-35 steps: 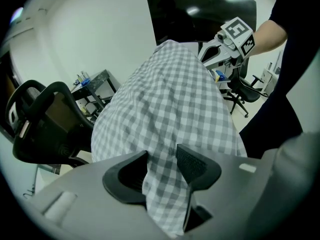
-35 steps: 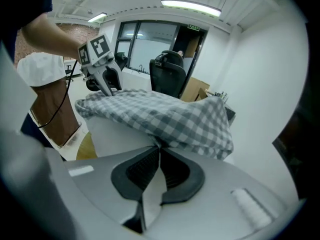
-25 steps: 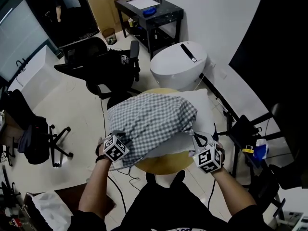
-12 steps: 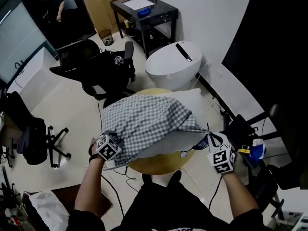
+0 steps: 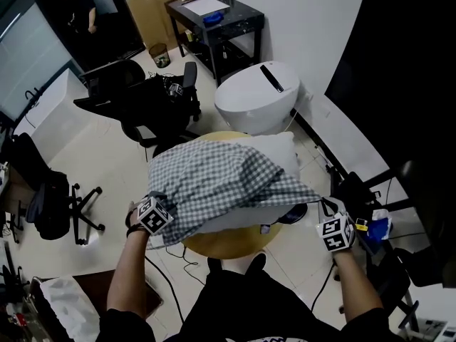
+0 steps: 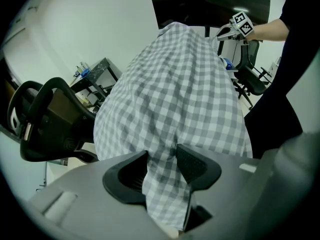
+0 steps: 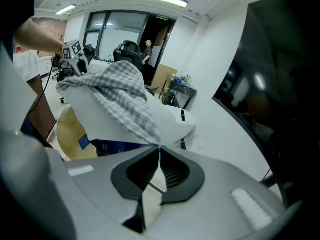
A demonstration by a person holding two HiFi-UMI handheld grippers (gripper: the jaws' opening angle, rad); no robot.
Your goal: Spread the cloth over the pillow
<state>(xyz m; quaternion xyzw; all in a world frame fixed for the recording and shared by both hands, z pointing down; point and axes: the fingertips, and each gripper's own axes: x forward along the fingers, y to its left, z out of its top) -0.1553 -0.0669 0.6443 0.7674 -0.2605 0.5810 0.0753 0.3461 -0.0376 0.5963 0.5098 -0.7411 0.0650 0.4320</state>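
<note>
A grey-and-white checked cloth (image 5: 214, 184) lies draped over a white pillow (image 5: 274, 155) that rests on a round yellow table (image 5: 235, 239). My left gripper (image 5: 153, 214) is shut on a bunched fold of the cloth (image 6: 165, 184) at its near left edge. My right gripper (image 5: 329, 209) is shut on the cloth's near right corner (image 7: 156, 143), pulled out to the right past the pillow. The cloth (image 7: 120, 96) stretches between both grippers. Part of the pillow's right and far side shows bare.
A white rounded appliance (image 5: 258, 95) stands behind the table. Black office chairs (image 5: 149, 102) are at the left, a dark desk (image 5: 214, 20) at the back. A black stand with a blue item (image 5: 377, 223) is close to my right gripper. Cables lie on the floor.
My right gripper has pulled the cloth's corner outward to the right, stretching the cloth wider over the pillow. My left gripper has shifted slightly left with its hold unchanged.
</note>
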